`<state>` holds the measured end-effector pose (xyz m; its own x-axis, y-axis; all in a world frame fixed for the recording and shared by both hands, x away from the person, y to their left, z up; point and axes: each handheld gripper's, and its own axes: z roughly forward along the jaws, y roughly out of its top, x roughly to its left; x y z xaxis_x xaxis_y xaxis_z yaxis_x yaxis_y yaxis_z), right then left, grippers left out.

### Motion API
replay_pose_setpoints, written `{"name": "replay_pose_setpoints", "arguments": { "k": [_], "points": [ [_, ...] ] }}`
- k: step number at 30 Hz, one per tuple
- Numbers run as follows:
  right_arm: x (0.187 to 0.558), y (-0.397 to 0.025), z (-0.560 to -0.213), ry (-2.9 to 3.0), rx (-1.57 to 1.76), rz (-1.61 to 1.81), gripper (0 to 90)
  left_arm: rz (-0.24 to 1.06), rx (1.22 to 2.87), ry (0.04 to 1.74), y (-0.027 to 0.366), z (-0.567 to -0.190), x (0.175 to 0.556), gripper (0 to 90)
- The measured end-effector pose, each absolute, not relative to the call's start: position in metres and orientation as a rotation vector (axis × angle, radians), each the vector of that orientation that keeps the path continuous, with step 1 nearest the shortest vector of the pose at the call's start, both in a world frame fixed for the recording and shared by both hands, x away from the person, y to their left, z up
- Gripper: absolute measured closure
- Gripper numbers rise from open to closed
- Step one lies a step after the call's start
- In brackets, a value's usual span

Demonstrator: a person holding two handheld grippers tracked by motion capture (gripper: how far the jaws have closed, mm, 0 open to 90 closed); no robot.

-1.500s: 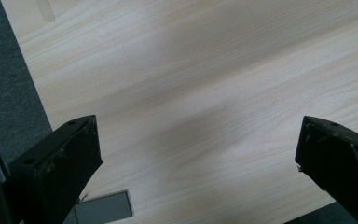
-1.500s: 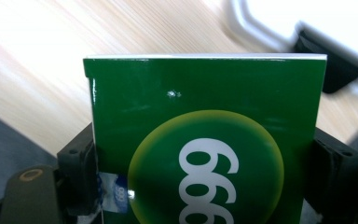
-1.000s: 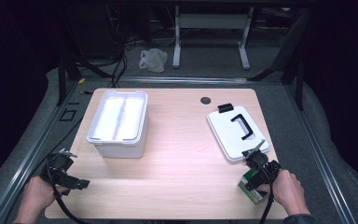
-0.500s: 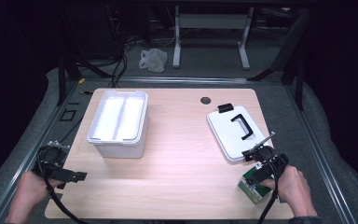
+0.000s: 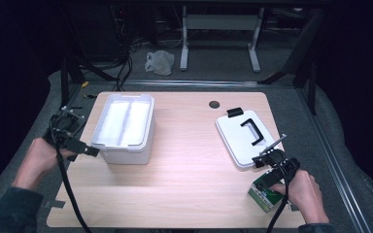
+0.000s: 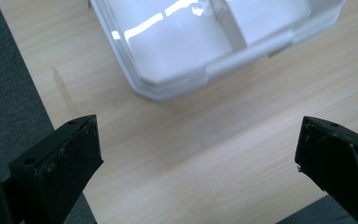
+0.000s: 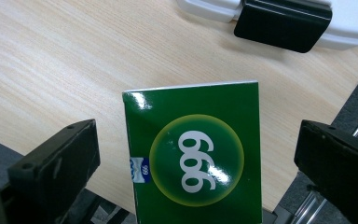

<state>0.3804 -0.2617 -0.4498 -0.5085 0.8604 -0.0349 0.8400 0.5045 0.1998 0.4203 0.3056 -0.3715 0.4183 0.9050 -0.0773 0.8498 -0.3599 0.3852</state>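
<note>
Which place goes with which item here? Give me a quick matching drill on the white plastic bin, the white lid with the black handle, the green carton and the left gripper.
Things:
1. white plastic bin
2. white flat lid with black handle
3. green cardboard carton marked 999
4. left gripper

Places:
A. between the open jaws of the right gripper
B. right side of the wooden table, lying flat
C. left half of the table, open on top
D. at the bin's near left corner, jaws apart

Pairs: 1-C, 2-B, 3-A, 4-D

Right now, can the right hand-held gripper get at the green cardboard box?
Probably yes: the right hand-held gripper stands open with the green cardboard box between its jaws, and nothing blocks it on the wooden table.
</note>
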Motion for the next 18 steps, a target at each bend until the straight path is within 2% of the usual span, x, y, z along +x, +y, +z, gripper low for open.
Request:
{"name": "replay_pose_setpoints", "arguments": {
  "k": [8, 18],
  "points": [
    [0.38, -0.264, -0.448, 2.599, 1.495, 0.248, 0.0, 0.123, 2.278, 1.563, 0.286, -0.37, 0.475, 0.0],
    [0.38, -0.262, -0.448, 2.603, 1.479, 0.247, 0.0, 0.096, 2.274, 1.612, 0.259, -0.378, 0.514, 0.3]
  ]
}}
